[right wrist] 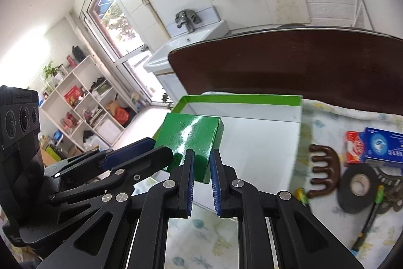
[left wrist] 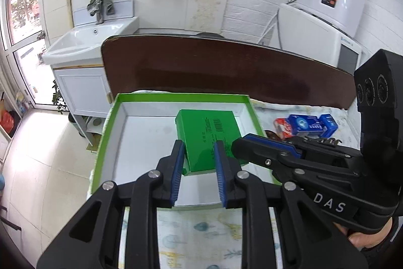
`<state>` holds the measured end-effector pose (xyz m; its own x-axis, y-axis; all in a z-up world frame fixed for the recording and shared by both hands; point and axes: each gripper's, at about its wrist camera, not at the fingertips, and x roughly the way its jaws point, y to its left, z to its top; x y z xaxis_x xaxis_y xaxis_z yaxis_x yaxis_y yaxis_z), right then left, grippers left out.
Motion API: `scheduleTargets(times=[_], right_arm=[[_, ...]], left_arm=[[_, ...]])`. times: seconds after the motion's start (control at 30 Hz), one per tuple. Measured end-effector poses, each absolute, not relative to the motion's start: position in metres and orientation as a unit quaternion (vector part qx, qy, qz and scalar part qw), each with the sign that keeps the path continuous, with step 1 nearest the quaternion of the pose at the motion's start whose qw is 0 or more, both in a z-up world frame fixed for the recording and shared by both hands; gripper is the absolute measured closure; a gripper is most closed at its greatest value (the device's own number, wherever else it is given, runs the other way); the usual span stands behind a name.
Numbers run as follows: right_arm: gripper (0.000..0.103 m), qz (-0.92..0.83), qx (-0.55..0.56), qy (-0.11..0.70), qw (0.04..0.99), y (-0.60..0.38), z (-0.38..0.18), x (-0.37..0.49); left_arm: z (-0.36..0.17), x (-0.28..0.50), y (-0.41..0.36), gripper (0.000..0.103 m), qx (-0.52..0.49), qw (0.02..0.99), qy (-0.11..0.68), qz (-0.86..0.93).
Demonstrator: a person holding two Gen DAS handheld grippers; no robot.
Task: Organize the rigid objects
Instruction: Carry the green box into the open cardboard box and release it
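"DAS" reads on the right gripper [left wrist: 235,145], fingers pinching one green box [left wrist: 209,138] over the green-rimmed tray [left wrist: 110,122]; left gripper [left wrist: 197,168] spread around it; two blue boxes [left wrist: 306,126] sit on the counter

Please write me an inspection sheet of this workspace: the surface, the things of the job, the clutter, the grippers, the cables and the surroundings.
Surface: table covered with a patterned cloth.
Job's things: small green box inside a large green tray with a white floor. It appears tilted, one edge raised.
Clutter: to the right of the tray, blue box, red box, brown clip, roll of black tape, green-handled tool.
Grippers: left gripper has its fingers at both sides of the green box; right gripper is at the box's near corner; whether either one grips, cannot tell.
Cables: nothing seen.
Surroundings: sink, shelf, dark wooden board behind the table, window.
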<state>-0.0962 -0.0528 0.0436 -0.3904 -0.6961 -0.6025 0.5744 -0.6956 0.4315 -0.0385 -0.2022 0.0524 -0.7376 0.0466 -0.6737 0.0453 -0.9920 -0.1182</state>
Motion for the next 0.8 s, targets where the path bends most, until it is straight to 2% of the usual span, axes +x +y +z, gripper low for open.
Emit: scheduleTargets(times=[0.27,0.5,0.57,0.63,0.8], right_arm=[[0.087,-0.801,0.440,-0.051,0.403,-0.135,0.014,-0.109],[0.087,-0.773,0.500,-0.036,0.389,-0.169,-0.032,-0.116],[0.087,-0.765,0.512,-0.033,0.388,-0.174,-0.041,-0.115],[0.087,-0.759,0.518,-0.036,0.394,-0.175,-0.044,-0.113],[0.087,-0.762,0.512,-0.025,0.396,-0.173,-0.037,-0.107]], left_arm=[[0.010,-0.057,-0.270,0.082,-0.404,-0.027,-0.111,0.908],[-0.031,-0.055,-0.293,0.084,-0.439,-0.034,-0.142,0.886],[-0.032,-0.053,-0.295,0.088,-0.437,-0.034,-0.138,0.888],[-0.030,-0.052,-0.297,0.087,-0.437,-0.041,-0.134,0.888],[-0.026,-0.047,-0.296,0.077,-0.435,-0.039,-0.141,0.889]])
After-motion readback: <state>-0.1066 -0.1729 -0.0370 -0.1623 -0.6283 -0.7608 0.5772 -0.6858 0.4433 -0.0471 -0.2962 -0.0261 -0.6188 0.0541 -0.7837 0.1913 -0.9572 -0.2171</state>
